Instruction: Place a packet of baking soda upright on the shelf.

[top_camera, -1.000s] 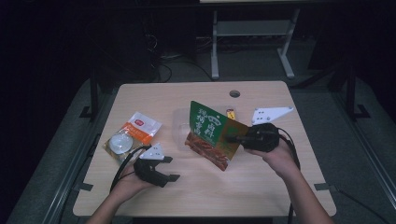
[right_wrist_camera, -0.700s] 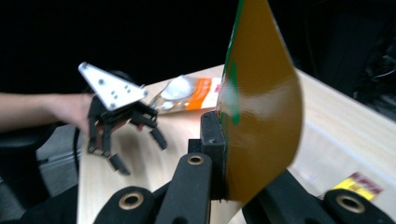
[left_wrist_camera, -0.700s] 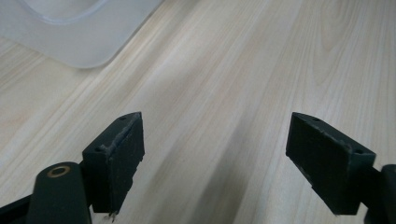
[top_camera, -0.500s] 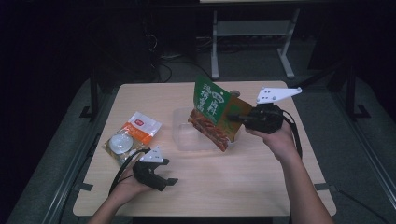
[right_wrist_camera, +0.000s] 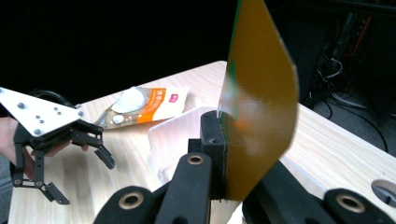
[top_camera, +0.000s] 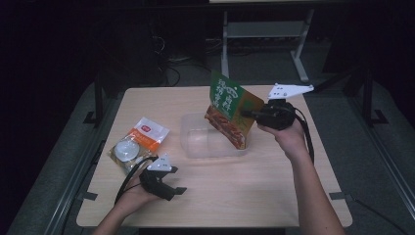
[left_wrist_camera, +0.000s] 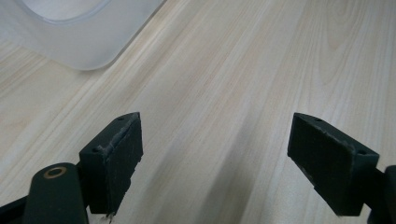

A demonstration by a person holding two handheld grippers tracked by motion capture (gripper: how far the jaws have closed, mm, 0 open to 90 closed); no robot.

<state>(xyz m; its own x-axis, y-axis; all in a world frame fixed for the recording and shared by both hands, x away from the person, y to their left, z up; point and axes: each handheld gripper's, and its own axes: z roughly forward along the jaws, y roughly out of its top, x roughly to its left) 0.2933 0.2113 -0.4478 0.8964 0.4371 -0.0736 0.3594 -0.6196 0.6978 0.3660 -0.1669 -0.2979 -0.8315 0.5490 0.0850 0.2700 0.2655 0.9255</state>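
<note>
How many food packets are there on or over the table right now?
2. The green snack bag is held by the right gripper above the clear plastic container. The orange-and-white packet lies flat on the table near the left gripper. Nothing seems hidden.

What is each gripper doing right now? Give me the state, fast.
Left gripper: open, holding nothing, low over the table.
Right gripper: shut on the green snack bag, held above the clear container.
</note>
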